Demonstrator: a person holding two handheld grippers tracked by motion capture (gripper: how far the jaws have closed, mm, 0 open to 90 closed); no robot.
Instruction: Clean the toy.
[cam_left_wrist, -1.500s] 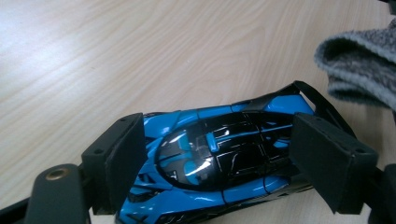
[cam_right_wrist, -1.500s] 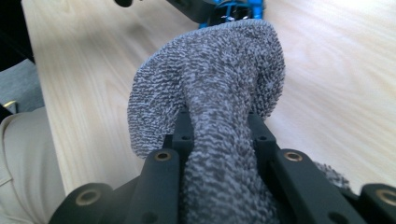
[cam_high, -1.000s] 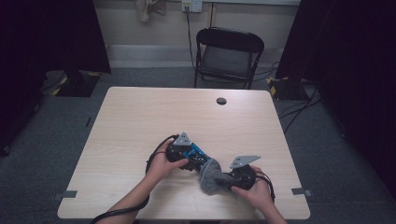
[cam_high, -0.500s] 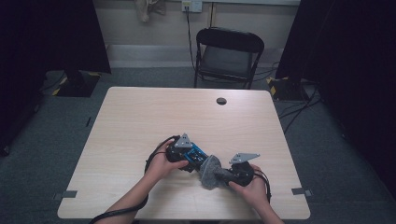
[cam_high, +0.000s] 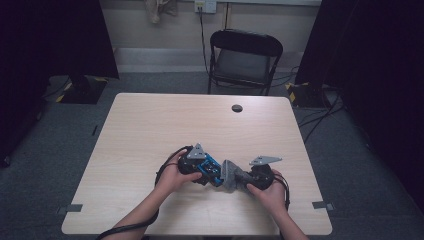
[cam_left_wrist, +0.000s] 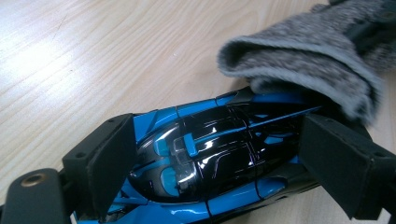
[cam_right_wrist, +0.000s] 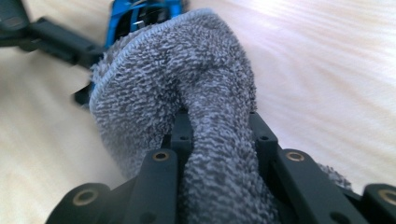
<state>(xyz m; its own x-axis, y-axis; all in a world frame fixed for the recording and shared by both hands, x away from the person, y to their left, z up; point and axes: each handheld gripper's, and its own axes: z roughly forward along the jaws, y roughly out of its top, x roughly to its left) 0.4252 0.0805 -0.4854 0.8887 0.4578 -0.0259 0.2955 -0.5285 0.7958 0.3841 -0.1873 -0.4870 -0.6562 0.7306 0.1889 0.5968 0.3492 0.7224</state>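
A glossy blue and black toy car (cam_left_wrist: 210, 154) sits between the two pads of my left gripper (cam_left_wrist: 224, 158), which is shut on its sides. In the high view this gripper (cam_high: 212, 172) rests low over the table's near middle. My right gripper (cam_right_wrist: 218, 126) is shut on a bunched grey terry cloth (cam_right_wrist: 187, 84). The cloth (cam_left_wrist: 308, 56) lies over one end of the car (cam_right_wrist: 140, 14). From above, the right gripper (cam_high: 240, 177) and the cloth (cam_high: 230, 176) meet the car (cam_high: 209, 169) from the right.
The light wooden table (cam_high: 150, 130) has a small black round disc (cam_high: 237, 108) near its far edge. A black folding chair (cam_high: 245, 57) stands behind the table. Cables trail from both grippers toward the person's forearms.
My right hand has carried the cloth leftward, up against the car. The left hand and the car have stayed where they were.
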